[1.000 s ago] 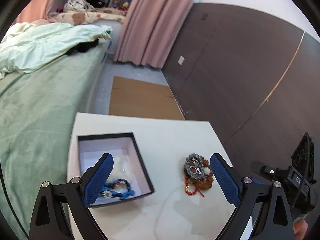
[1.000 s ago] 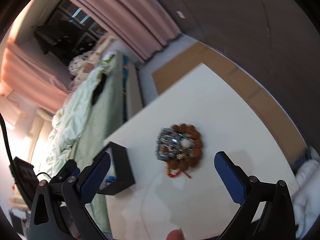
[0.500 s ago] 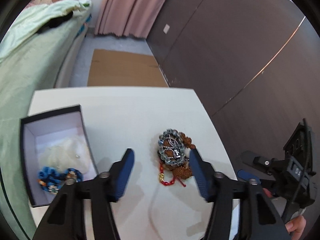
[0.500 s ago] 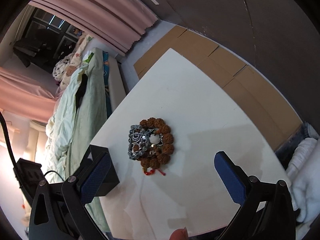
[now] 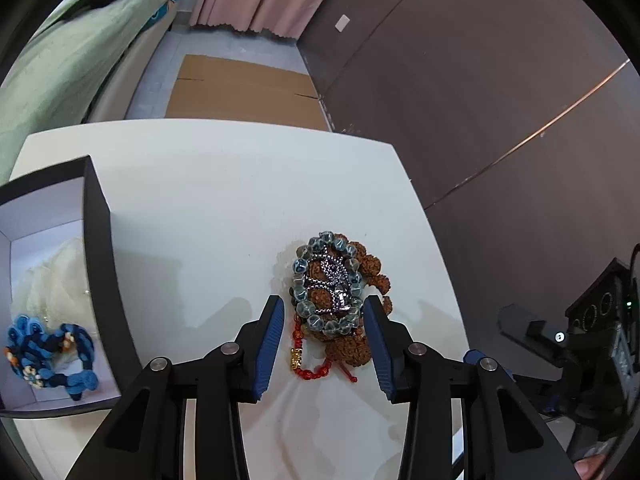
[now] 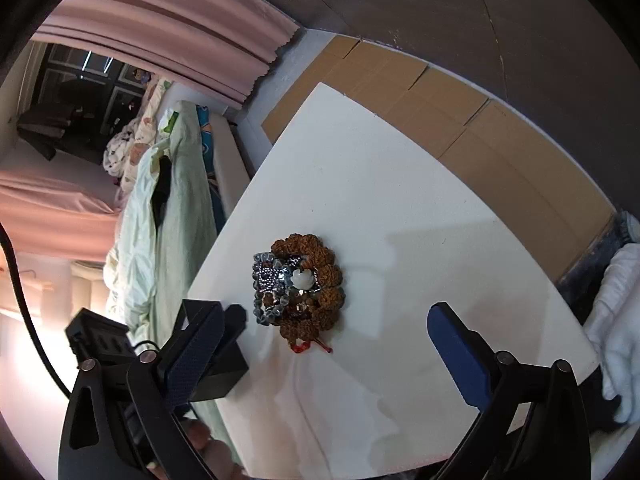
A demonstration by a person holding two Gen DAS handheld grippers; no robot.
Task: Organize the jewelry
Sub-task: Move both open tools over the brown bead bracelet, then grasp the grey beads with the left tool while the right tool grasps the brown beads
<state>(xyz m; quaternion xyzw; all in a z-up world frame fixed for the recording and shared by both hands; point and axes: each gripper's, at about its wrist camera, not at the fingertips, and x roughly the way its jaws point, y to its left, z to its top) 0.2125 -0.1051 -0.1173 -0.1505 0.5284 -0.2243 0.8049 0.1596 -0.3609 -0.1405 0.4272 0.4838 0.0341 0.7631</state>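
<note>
A heap of jewelry [image 5: 334,300] lies on the white table [image 5: 224,200]: a blue-grey bead bracelet on a brown seed bracelet with a red cord. It also shows in the right wrist view [image 6: 300,286]. My left gripper [image 5: 324,320] is low over the heap, its blue fingers [image 5: 272,336] partly closed on either side of the near end, not clamped. An open black box [image 5: 98,248] at left holds a blue knotted bracelet [image 5: 48,346]. My right gripper [image 6: 324,364] is wide open and empty, held above the table.
A bed with green bedding [image 5: 60,60] runs along the left. Flat cardboard [image 5: 240,92] lies on the floor beyond the table. A dark panelled wall [image 5: 480,100] stands to the right. A white cloth [image 6: 616,312] shows at the right edge of the right wrist view.
My left gripper moved right from over the box and down onto the jewelry heap, its fingers narrowing around it. My right gripper rose and tilted, staying open.
</note>
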